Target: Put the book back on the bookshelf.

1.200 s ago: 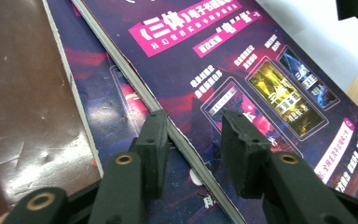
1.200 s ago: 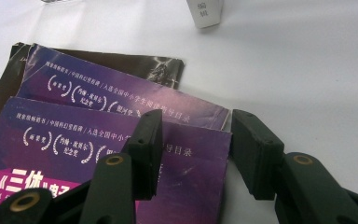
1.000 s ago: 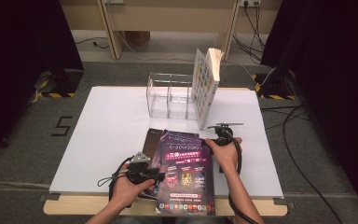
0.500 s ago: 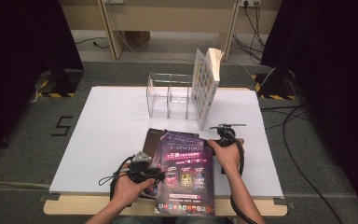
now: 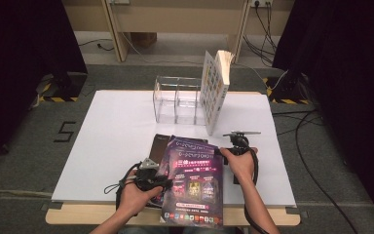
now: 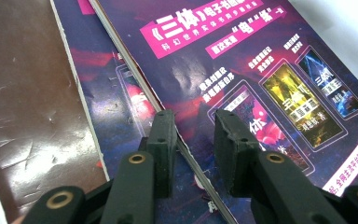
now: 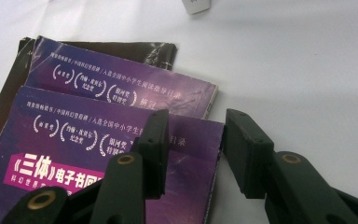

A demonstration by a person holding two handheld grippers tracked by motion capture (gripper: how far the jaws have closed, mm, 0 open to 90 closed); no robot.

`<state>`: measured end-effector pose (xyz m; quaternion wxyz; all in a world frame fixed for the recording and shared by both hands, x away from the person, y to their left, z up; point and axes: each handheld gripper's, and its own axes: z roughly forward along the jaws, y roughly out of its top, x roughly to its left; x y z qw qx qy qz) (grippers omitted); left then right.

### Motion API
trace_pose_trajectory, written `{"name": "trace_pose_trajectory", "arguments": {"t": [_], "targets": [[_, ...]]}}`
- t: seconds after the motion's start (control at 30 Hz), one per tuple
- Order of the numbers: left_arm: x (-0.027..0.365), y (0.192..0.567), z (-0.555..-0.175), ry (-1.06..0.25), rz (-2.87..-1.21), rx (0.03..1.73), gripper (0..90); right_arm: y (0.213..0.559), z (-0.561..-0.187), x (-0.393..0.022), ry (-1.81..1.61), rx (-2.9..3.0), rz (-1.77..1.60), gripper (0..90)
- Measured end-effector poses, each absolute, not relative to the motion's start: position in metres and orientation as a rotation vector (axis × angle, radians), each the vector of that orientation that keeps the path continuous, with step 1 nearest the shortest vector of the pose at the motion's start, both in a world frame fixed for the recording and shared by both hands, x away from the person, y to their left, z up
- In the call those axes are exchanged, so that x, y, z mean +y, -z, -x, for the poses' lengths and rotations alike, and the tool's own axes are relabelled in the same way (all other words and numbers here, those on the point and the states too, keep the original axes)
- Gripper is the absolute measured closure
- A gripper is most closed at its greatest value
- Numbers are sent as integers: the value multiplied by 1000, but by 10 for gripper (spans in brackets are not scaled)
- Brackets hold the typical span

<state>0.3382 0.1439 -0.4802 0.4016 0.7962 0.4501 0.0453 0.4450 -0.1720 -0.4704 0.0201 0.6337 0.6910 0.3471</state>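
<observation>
Now: left gripper (image 6: 193,140) closing astride top magazine (image 5: 193,180) edge, right gripper (image 7: 193,144) part-open over its corner, neither gripping | magazine on stack, near table (image 5: 117,126) edge | risk: lower copy lifts too.

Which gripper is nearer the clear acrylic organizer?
Right. The right gripper sits at the top magazine's far right corner, just short of the clear organizer; the left gripper is at its near left edge.
</observation>
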Motion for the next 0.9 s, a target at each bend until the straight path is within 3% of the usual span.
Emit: {"name": "trace_pose_trajectory", "arguments": {"t": [0.57, 0.9], "targets": [[143, 480, -339, -114, -2019, 1138, 685, 476, -445, -173, -1111, 2158, -2001, 549], [143, 479, -339, -117, -2031, 1136, 688, 469, -440, -170, -1060, 2122, -1965, 655]]}}
